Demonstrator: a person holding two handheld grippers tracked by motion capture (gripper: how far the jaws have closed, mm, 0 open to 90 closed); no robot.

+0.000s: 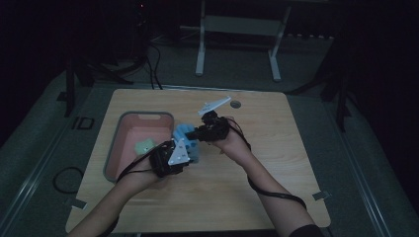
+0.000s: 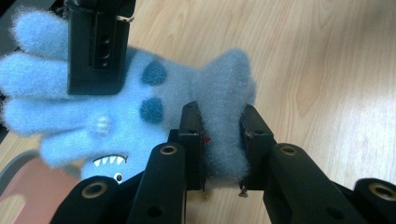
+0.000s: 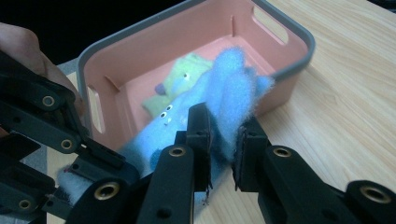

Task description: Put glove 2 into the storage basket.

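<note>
Light wooden table [image 1: 276, 148], pink bin with grey rim [image 1: 114, 148] resting on its left part

Left gripper [image 2: 223, 140] clamped on cuff of fuzzy blue glove [image 2: 121, 112]. Right gripper [image 2: 95, 46] pinches its fingers, upper left. Wooden table [image 2: 322, 60] beneath; pink bin [image 2: 28, 191] corner lower left.

Fuzzy cloth glove [image 2: 116, 107]; smooth plastic bin [image 3: 187, 37]; wood-grain table [image 2: 327, 70].
</note>
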